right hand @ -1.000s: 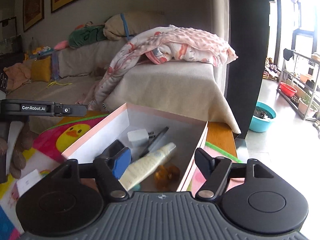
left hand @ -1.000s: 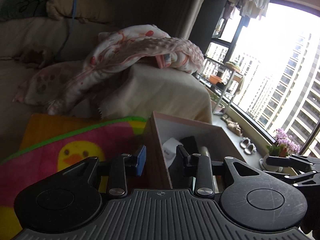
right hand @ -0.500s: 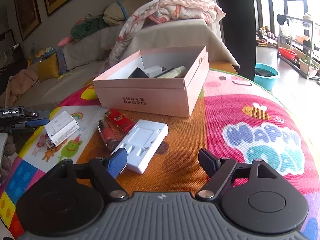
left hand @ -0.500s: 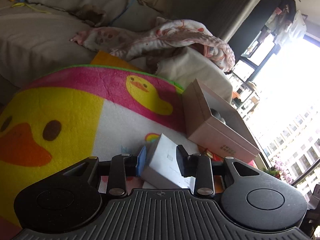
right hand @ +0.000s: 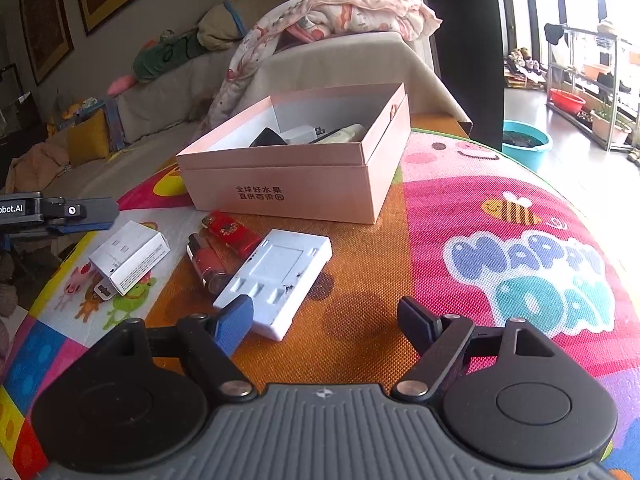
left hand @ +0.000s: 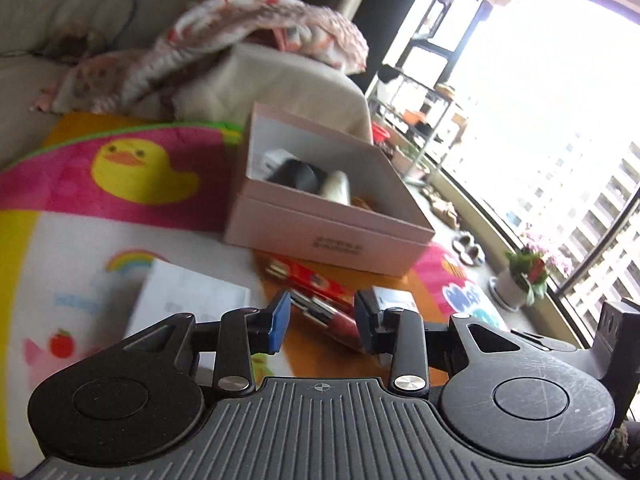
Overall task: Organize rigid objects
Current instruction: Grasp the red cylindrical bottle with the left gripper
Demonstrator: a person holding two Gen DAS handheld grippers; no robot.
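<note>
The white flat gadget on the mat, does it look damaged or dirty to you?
Slightly. The white flat gadget lies askew beside the red items, with dark specks near its slots. Whether that is dirt or damage I cannot tell. The pink box looks intact.

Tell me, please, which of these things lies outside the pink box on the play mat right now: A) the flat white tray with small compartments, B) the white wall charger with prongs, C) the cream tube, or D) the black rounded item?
A: the flat white tray lies on the play mat in front of the pink box, while the other three sit inside the box.
</note>
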